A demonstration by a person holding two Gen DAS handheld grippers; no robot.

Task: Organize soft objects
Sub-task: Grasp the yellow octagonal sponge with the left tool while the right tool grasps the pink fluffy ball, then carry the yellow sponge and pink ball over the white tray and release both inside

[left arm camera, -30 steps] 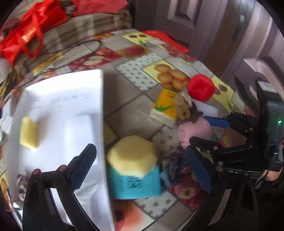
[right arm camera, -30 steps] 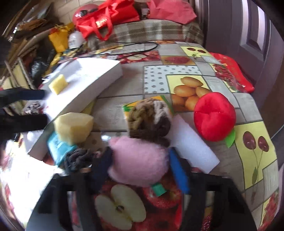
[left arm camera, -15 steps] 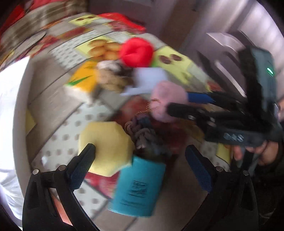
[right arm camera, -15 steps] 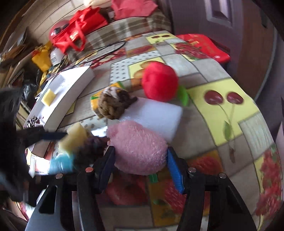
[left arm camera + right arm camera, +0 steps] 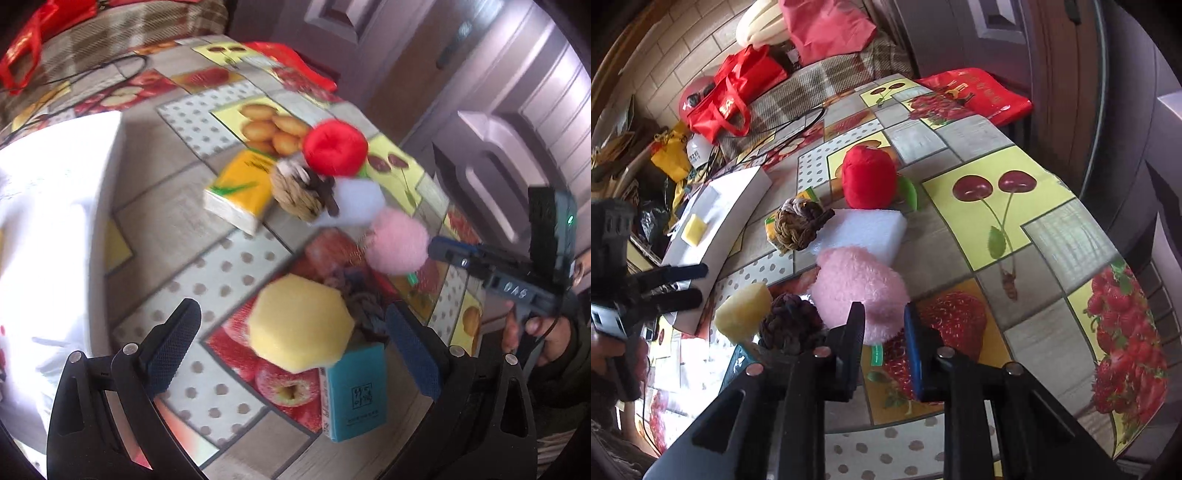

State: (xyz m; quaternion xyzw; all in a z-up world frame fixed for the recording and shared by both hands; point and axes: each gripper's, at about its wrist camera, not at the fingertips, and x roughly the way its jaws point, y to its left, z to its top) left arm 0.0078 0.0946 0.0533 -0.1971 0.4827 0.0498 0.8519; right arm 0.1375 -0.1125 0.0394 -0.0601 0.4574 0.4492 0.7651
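The pink plush (image 5: 858, 286) looks light, fluffy and easily squashed, so I judge a pinch low on its near end, where the pile bunches, will hold it without slipping. It lies on the table (image 5: 1027, 206) just in front of the white foam block (image 5: 868, 230), and my right gripper (image 5: 884, 326), jaws having just closed, now squeezes its near edge. My left gripper (image 5: 291, 347) stands spread wide around the yellow sponge (image 5: 301, 326), left of the plush, not touching it.

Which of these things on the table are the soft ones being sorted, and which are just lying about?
Job in hand:
pink plush
red plush
white foam block
yellow sponge
rope balls

Lying about:
red bag
black cable
teal box
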